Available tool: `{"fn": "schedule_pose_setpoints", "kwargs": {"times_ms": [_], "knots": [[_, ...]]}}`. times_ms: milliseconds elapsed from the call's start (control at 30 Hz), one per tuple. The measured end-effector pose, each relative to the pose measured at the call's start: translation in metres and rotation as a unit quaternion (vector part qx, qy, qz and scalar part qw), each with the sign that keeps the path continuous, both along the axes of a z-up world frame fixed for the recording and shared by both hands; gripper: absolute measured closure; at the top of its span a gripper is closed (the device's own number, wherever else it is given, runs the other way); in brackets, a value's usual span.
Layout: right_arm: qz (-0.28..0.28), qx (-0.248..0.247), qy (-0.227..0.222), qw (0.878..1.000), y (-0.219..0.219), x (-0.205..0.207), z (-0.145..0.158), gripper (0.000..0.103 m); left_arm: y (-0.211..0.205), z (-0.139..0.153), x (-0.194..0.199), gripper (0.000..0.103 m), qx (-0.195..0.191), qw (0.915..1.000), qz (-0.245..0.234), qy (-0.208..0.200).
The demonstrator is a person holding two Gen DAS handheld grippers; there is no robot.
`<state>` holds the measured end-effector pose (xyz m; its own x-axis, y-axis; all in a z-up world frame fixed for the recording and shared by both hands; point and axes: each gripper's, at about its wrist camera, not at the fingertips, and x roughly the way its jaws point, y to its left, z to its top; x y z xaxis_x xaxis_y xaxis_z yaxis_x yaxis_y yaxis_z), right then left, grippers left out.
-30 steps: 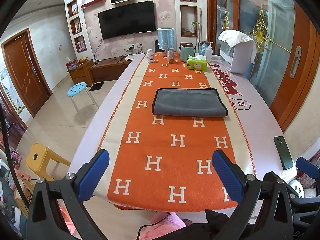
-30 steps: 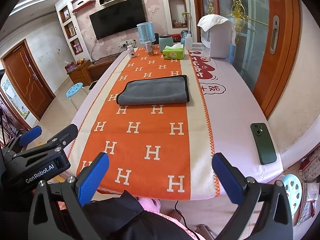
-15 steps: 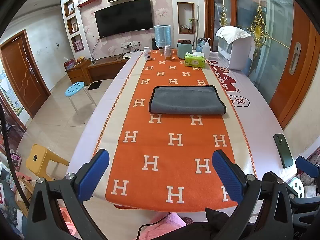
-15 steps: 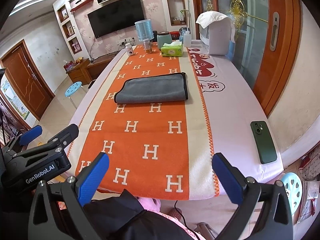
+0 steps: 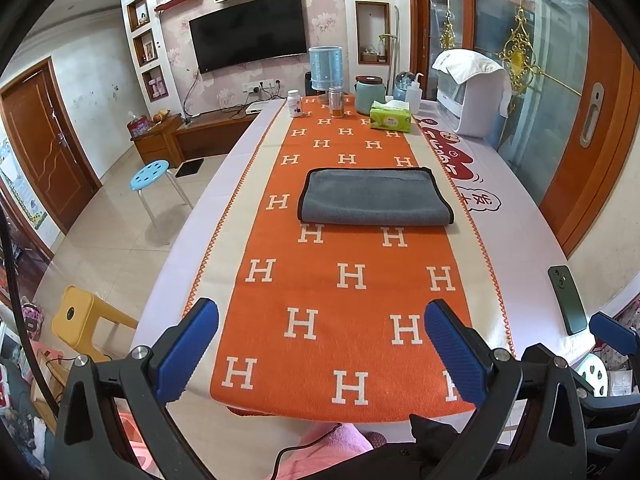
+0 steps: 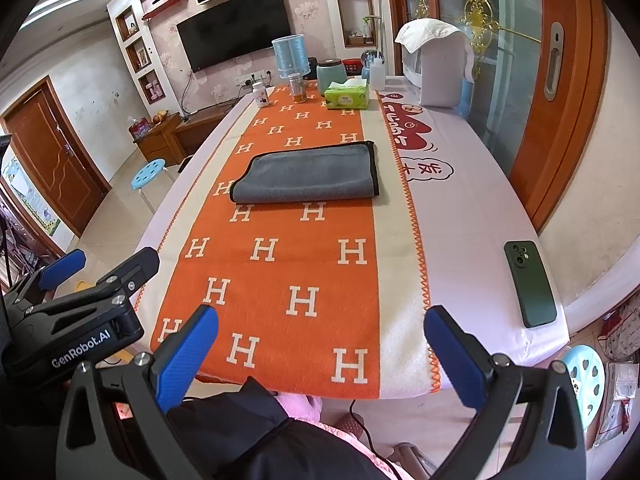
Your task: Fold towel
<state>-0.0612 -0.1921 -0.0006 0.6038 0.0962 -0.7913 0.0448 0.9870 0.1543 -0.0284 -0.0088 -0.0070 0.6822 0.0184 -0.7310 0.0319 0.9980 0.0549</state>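
A grey towel with black trim (image 5: 374,197) lies folded flat in the middle of the orange H-patterned runner (image 5: 344,276); it also shows in the right wrist view (image 6: 308,176). My left gripper (image 5: 322,338) is open and empty, held near the table's front edge, well short of the towel. My right gripper (image 6: 320,340) is open and empty too, beside it at the front edge. The left gripper's body (image 6: 76,320) shows at the left of the right wrist view.
A dark green phone (image 6: 529,283) lies at the table's front right. A tissue box (image 5: 390,119), jars, a kettle and a white appliance (image 5: 470,98) stand at the far end. A blue stool (image 5: 154,174) and a yellow stool (image 5: 82,320) stand left of the table.
Both grippers have drifted slightly, so the towel sits a little lower in both views. Both stay open and empty. The towel has not moved.
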Motion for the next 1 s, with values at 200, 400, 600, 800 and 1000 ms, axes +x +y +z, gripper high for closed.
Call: {"fn": "schedule_pose_setpoints", "kwargs": {"times_ms": [200,400,600,800,1000], "knots": [[0.000,0.001,0.003,1.000,0.000,0.000,-0.002,0.000,-0.001,-0.001,-0.001,0.001,0.000,1.0000,0.000,0.001],[0.000,0.001,0.004,1.000,-0.001,0.000,-0.003,0.000,-0.004,-0.005,-0.001,0.001,0.000,1.0000,-0.002,0.002],[0.000,0.001,0.005,1.000,-0.001,0.001,-0.003,0.000,-0.005,-0.007,-0.002,0.001,-0.001,1.0000,-0.004,0.004],[0.003,0.003,0.009,1.000,-0.003,0.001,-0.008,0.000,-0.007,-0.011,-0.003,0.001,-0.001,1.0000,-0.005,0.006],[0.004,0.004,0.010,1.000,-0.004,0.002,-0.009,0.000,-0.008,-0.012,-0.003,0.001,0.001,1.0000,-0.004,0.007]]}}
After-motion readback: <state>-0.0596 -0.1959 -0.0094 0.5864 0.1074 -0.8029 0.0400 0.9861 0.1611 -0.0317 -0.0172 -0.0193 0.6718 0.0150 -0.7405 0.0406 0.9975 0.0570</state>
